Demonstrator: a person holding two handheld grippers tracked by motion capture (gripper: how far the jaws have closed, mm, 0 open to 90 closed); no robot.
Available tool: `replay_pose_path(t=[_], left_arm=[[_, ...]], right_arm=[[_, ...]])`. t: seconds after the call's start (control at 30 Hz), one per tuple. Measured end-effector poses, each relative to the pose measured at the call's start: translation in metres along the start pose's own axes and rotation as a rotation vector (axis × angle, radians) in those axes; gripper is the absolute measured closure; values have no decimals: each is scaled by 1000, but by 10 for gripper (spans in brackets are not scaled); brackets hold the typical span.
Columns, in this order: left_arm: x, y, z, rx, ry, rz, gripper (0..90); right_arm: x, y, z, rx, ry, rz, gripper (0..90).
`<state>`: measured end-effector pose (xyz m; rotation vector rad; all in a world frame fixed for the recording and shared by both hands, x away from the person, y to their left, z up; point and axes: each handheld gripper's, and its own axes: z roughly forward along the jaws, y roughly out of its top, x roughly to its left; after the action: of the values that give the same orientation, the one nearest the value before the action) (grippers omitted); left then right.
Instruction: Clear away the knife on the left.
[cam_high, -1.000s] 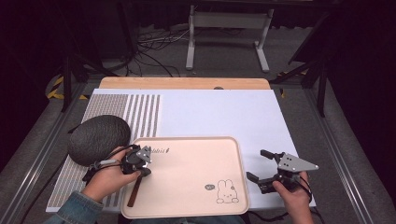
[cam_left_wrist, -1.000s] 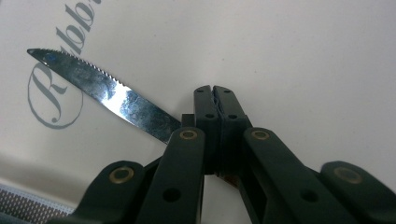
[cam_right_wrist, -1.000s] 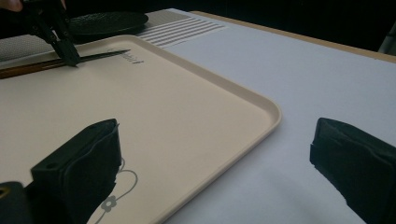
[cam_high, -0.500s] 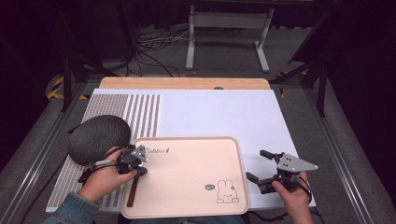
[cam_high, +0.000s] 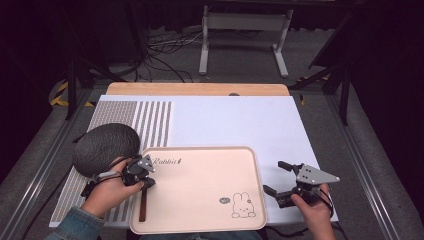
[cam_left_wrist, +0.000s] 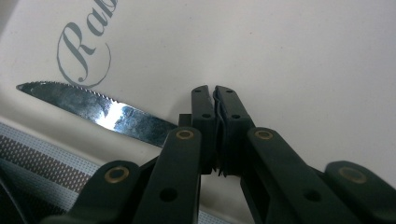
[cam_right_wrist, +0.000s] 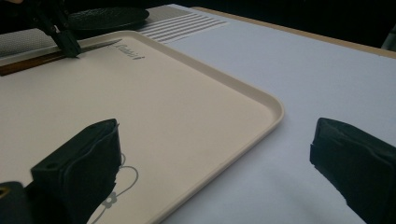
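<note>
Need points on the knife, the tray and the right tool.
knife (cam_left_wrist: 100, 108): left gripper view, on the serrated blade.
tray (cam_high: 200, 149): high view, on its far rim.
right tool (cam_high: 276, 176): high view, midway between its open fingertips.

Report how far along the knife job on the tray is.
Done: the knife lies along the left edge of the pink tray. In hand: the left gripper sits shut over it, apparently on the knife. Left: nothing else seems started; the right gripper waits open beside the tray's right rim.
</note>
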<state>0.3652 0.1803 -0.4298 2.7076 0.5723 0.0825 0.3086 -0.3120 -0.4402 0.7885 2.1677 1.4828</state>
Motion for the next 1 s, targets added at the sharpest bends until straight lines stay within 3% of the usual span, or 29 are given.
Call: replay_pose_path(t=[0.23, 0.53, 0.73, 0.87, 1.0], left_arm=[[-2, -1, -3, -6, -3, 5, 850], [-4, -6, -5, 31, -6, 4, 869], [-5, -6, -9, 15, -6, 10, 850], [-7, -6, -22, -42, 11, 7, 784], [-7, -9, -35, -113, 30, -12, 652]], right_arm=[[0, 0, 0, 4, -2, -1, 28], [0, 0, 0, 1, -1, 0, 28], [0, 0, 0, 2, -1, -1, 28], [0, 0, -1, -1, -4, 1, 28], [0, 0, -1, -4, -6, 2, 28]])
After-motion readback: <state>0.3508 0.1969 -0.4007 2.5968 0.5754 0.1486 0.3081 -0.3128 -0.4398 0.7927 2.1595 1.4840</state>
